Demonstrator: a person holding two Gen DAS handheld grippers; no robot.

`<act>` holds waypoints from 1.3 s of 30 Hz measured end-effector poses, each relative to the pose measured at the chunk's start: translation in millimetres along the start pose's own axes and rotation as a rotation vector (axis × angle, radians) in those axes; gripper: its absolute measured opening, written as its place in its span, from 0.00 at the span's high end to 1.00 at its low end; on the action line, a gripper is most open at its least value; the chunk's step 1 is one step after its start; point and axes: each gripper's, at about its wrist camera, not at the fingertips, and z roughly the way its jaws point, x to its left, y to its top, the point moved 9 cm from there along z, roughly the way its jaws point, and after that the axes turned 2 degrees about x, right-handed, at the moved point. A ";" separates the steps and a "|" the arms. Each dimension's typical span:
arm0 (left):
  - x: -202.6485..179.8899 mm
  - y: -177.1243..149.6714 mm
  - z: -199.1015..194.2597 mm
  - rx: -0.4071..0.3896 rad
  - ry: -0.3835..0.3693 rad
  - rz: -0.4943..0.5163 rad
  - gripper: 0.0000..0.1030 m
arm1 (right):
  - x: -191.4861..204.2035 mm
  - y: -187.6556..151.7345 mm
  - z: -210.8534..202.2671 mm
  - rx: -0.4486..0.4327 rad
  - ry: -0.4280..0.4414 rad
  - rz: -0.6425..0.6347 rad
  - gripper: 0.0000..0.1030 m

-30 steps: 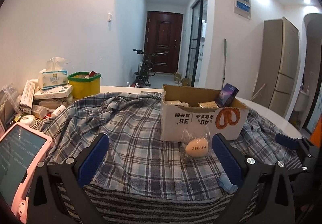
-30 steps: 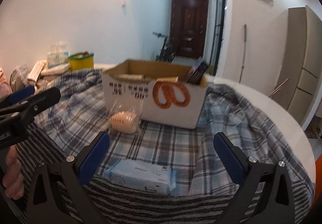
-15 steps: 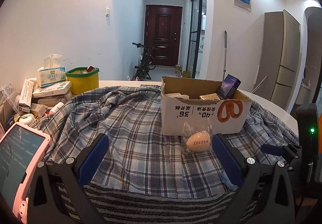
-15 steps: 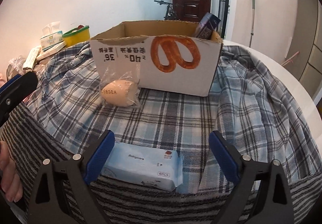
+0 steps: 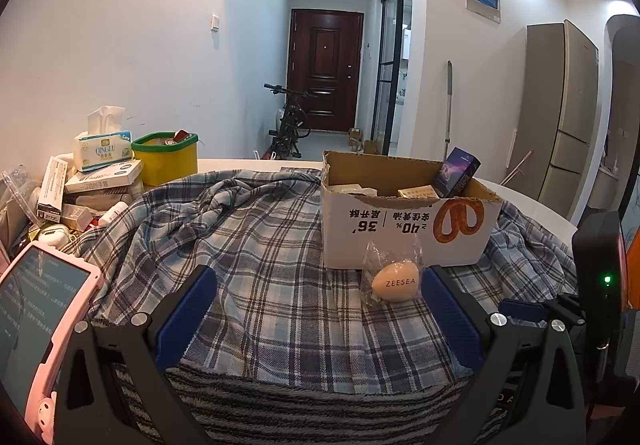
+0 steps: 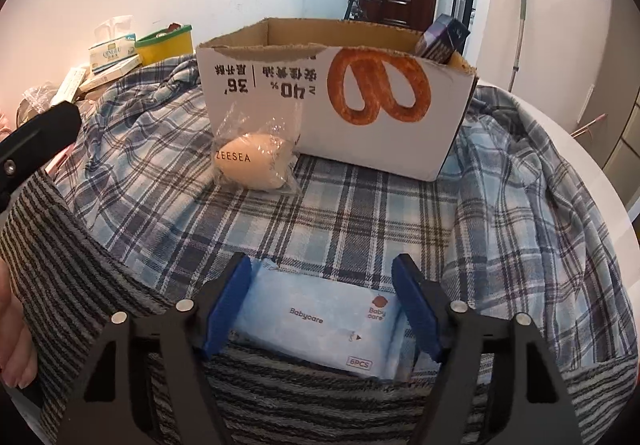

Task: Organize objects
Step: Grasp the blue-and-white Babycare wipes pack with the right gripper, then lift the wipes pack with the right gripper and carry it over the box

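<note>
Babycare wipes pack (image 6: 320, 325) lies on the plaid cloth (image 6: 360, 213) between the closing right gripper (image 6: 322, 305) pads, contact unclear; left gripper (image 5: 320, 309) spread wide, empty.

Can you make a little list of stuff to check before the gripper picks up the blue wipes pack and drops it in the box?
1. Pale blue soft plastic wipes pack sits between the right gripper fingers, whose jaws have just been closing: ok.
2. Blue pads pressing both sides of the pack: cannot tell; they look close, maybe touching.
3. White cardboard box with the pretzel picture is open on top: ok.
4. Room left inside the box: cannot tell from here.
5. Beige egg-shaped sponge in clear wrap lies left of the straight path: ok.
6. Left gripper is open, empty and off to the side: ok.
</note>
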 end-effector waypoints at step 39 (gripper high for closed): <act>2.4 1.4 -2.4 0.026 0.006 -0.013 0.00 | -0.7 16.6 -48.7 -0.182 0.042 0.010 0.37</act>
